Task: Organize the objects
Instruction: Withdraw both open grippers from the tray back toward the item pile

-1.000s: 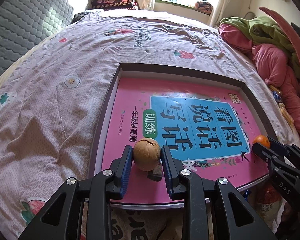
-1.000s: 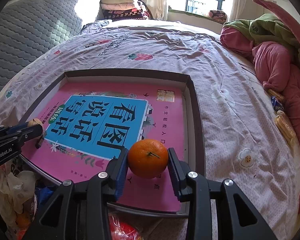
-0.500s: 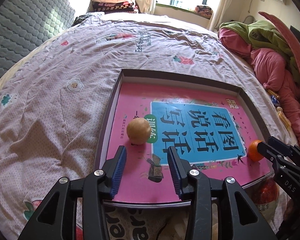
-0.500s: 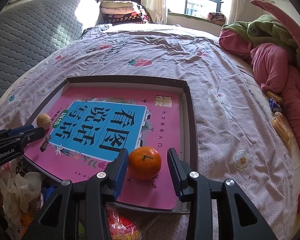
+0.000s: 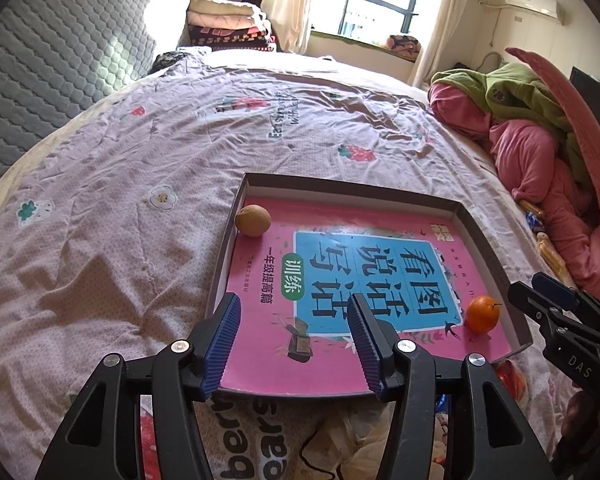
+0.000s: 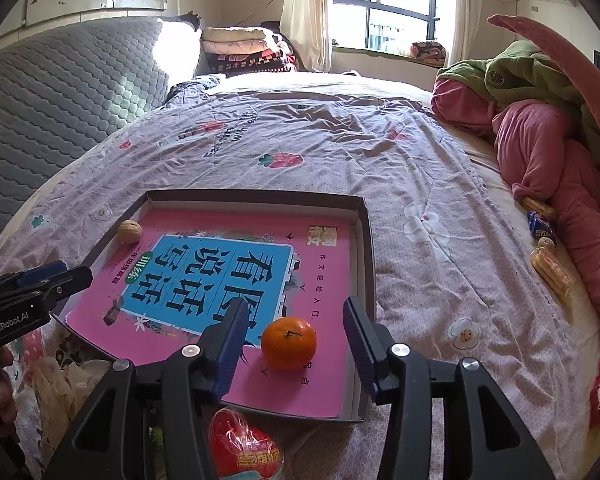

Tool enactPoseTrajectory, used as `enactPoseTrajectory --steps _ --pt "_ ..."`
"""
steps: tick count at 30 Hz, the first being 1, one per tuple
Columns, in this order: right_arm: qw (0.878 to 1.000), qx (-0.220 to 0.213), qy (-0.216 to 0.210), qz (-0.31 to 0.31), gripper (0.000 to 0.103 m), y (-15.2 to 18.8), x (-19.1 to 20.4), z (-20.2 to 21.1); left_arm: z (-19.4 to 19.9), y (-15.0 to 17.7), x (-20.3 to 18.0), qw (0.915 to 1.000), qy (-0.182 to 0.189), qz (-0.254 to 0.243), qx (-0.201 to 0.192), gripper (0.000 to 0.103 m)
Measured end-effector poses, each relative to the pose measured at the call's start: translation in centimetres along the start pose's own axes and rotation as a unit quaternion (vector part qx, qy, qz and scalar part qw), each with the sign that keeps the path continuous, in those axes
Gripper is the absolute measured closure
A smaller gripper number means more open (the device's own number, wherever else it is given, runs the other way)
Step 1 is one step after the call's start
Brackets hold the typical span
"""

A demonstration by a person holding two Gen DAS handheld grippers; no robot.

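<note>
The bed point(image 5: 148, 184), covered in a pale lilac floral-print sheet, carries a shallow dark-rimmed cardboard box point(image 5: 342, 185) near its front edge. A heap of pink and green quilted clothing point(image 6: 540, 148) lies along the right side, with wrapped snack packets point(image 6: 550, 268) beside it.

A shallow box point(image 6: 366, 240) lies on the bed point(image 6: 340, 152), with a book point(image 6: 220, 280) flat inside it. On the book, a walnut point(image 5: 253, 220) sits at the far left corner against the box wall, and a mandarin point(image 6: 288, 343) near the front right. A heap of clothes point(image 6: 540, 128) lies along the bed's right side, folded blankets point(image 5: 228, 20) behind its far end.
</note>
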State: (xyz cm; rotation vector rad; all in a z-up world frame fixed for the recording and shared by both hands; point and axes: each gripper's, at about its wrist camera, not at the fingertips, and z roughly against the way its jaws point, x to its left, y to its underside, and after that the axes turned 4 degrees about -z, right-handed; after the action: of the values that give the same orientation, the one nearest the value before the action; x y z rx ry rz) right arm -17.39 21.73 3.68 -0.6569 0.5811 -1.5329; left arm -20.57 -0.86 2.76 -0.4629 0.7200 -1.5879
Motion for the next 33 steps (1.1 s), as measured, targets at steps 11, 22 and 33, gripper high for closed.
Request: enactPoseTrajectory --steps 11,22,33 --pt "0.999 -0.040 -0.001 -0.014 0.041 -1.2 -1.2 3.1 3.3 0.4 -0.5 0.9996 0.004 -0.007 -0.027 0.041" --pt "0.998 -0.065 0.002 0.012 0.040 -0.8 0.1 5.9 6.6 1.2 -1.0 0.9985 0.007 -0.017 -0.051 0.040" --pt "0.995 -0.097 -0.008 0.029 0.034 -0.3 1.6 8.7 8.7 2.1 -2.6 0.9966 0.006 -0.042 -0.070 0.037"
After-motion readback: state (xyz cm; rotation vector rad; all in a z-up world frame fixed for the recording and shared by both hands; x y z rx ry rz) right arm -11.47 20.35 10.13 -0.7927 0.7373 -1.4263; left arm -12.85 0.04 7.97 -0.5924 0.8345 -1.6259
